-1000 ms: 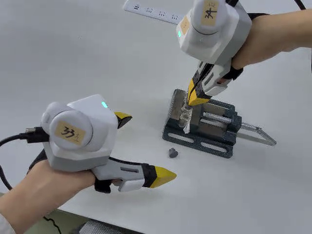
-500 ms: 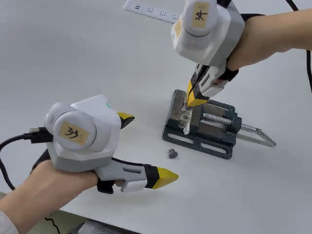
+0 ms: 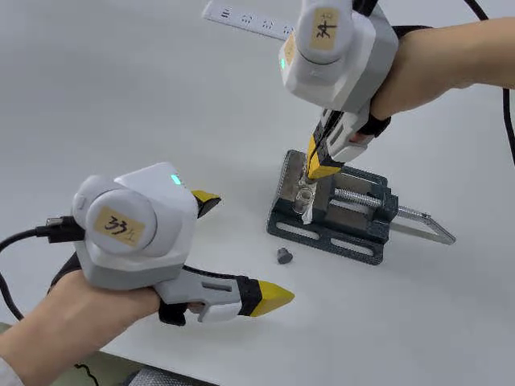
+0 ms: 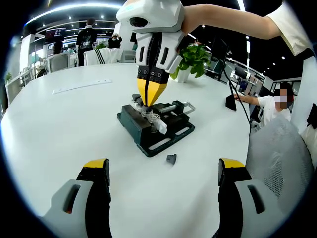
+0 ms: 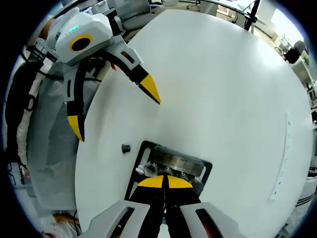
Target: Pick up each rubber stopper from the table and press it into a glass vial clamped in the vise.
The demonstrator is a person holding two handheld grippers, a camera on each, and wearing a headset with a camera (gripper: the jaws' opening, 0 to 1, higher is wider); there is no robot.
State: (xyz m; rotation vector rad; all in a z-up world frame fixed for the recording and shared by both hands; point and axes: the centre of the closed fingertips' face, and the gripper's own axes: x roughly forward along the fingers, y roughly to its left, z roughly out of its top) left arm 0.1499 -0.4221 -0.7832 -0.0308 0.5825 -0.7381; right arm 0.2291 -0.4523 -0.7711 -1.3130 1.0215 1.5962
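A dark vise point(image 3: 334, 215) stands on the white table point(image 3: 121, 96) and clamps a glass vial point(image 3: 304, 198) upright. My right gripper point(image 3: 322, 170) points down with its yellow tips shut right over the vial's mouth; I cannot make out anything between them. In the right gripper view the shut gripper point(image 5: 166, 182) sits just above the vise point(image 5: 171, 159). One small grey rubber stopper point(image 3: 283, 256) lies on the table in front of the vise. My left gripper point(image 3: 240, 249) hovers open, left of the stopper point(image 4: 171, 158), jaws wide apart point(image 4: 163, 168).
A white power strip point(image 3: 249, 19) lies at the far side of the table. The vise's screw handle point(image 3: 426, 229) sticks out to the right. The near table edge point(image 3: 201, 371) runs just below my left hand. A potted plant point(image 4: 195, 57) stands beyond the vise.
The right gripper's body has shifted slightly left and stands more upright, with its tips still at the vial. The left gripper has barely moved. The stopper lies where it was.
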